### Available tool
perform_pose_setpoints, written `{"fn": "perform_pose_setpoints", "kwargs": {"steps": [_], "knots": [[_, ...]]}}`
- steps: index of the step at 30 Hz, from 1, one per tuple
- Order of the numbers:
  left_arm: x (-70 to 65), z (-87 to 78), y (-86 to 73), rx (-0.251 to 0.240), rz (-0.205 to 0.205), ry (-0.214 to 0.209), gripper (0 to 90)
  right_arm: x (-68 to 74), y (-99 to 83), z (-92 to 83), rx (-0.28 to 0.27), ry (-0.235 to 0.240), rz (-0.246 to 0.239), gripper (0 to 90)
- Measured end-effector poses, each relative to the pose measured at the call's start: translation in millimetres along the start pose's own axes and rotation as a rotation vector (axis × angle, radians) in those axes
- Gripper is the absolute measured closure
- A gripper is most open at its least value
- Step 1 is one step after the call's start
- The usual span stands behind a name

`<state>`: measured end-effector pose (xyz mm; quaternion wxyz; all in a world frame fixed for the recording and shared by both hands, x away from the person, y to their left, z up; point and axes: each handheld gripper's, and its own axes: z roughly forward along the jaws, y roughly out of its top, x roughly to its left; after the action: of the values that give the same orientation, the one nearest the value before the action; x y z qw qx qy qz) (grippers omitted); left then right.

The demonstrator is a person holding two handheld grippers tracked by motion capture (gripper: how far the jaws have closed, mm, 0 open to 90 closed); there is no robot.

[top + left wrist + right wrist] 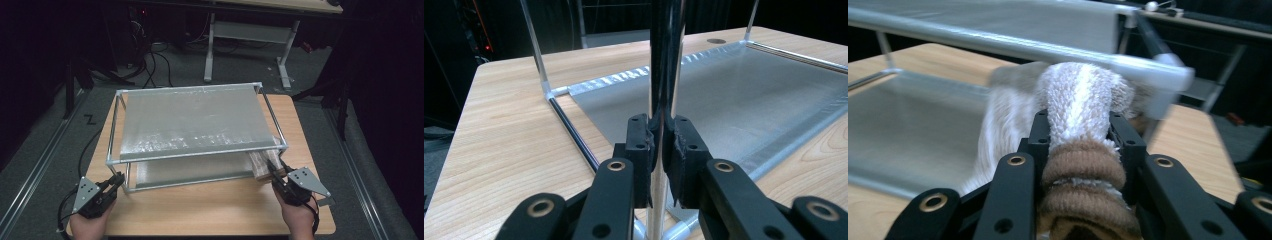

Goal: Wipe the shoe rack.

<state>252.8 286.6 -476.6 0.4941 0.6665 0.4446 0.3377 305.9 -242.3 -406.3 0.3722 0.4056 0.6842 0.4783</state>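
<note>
Left claw (658, 150) is clamped on the near-left upright post (663, 75) of the metal rack (200, 122) on the desk (210, 210). A folded brown-and-white towel (1080, 150) is gripped by the right claw (274, 172) at the rack's near-right corner, under the upper shelf.

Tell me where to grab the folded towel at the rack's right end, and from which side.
Grip the folded towel across its stacked folds at the near end, coming from the table's front edge under the upper shelf. The right gripper already pinches it there; the bar above blocks a top approach.
</note>
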Motion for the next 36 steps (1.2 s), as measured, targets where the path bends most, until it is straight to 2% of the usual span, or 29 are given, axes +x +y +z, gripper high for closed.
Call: {"fn": "perform_pose_setpoints", "kwargs": {"steps": [4,11,30,36], "knots": [[0.3,0.1,0.0,-0.001,0.0,-0.002,80.4,-4.8,-4.3,-1.6,0.012,-0.046,-0.01,69.6],[0.5,0.2,-0.1,-0.001,0.0,-0.004,80.3,-8.3,-14.3,1.6,0.051,-0.078,-0.024,69.6],[0.2,0.9,0.3,0.0,0.011,-0.009,80.2,-12.8,-59.5,32.6,0.262,-0.021,0.005,69.4],[0.0,1.1,0.3,0.0,0.015,-0.01,80.2,-15.1,-66.6,36.1,0.293,-0.002,0.023,69.4]]}}
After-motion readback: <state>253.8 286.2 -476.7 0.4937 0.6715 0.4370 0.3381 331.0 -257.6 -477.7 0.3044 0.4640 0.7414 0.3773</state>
